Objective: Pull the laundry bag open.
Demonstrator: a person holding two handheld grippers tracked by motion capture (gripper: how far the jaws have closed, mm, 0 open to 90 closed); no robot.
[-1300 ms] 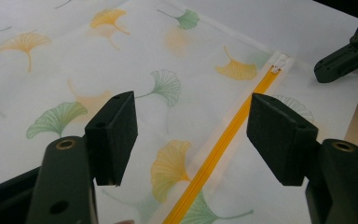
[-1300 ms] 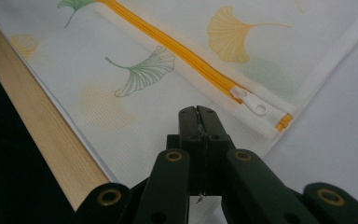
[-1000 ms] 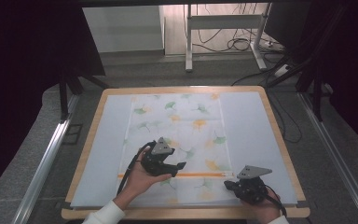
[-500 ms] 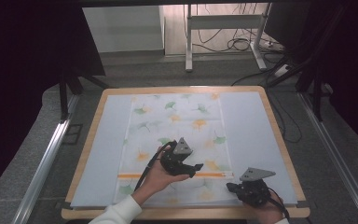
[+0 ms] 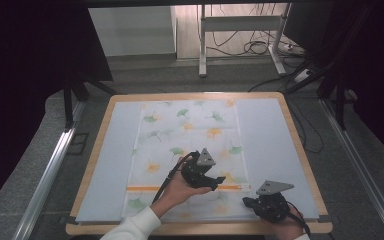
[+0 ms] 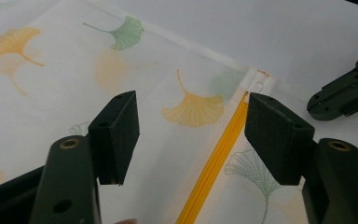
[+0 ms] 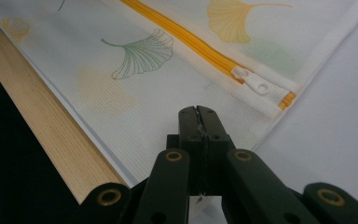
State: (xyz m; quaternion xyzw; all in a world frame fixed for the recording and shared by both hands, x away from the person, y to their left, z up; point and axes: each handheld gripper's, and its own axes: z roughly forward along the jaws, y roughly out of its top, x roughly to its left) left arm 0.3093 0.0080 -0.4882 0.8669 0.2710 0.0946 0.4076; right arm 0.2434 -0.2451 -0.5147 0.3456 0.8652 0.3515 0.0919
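Observation:
A white cloth bag (image 5: 185, 135) printed with ginkgo leaves lies flat on the table, an orange zipper (image 5: 180, 188) running across its near part. My left gripper (image 5: 219, 182) hovers over the zipper's right stretch, jaws open. In the left gripper view the left gripper (image 6: 191, 135) has the zipper (image 6: 214, 168) passing between its pads without touching them. My right gripper (image 5: 247, 202) sits at the bag's near right corner. In the right gripper view the right gripper (image 7: 198, 112) is shut, its tips down on the cloth just short of the white zipper pull (image 7: 256, 85). Whether it pinches cloth I cannot tell.
A pale blue mat (image 5: 265, 135) covers the wooden table (image 5: 290, 125), whose near edge (image 7: 42, 126) runs close beside the right gripper. Metal rails flank the table on the floor. A desk frame and cables stand beyond the far edge.
My left hand has carried its open gripper to the right along the zipper, closer to the right gripper. The right gripper and the bag have stayed put.

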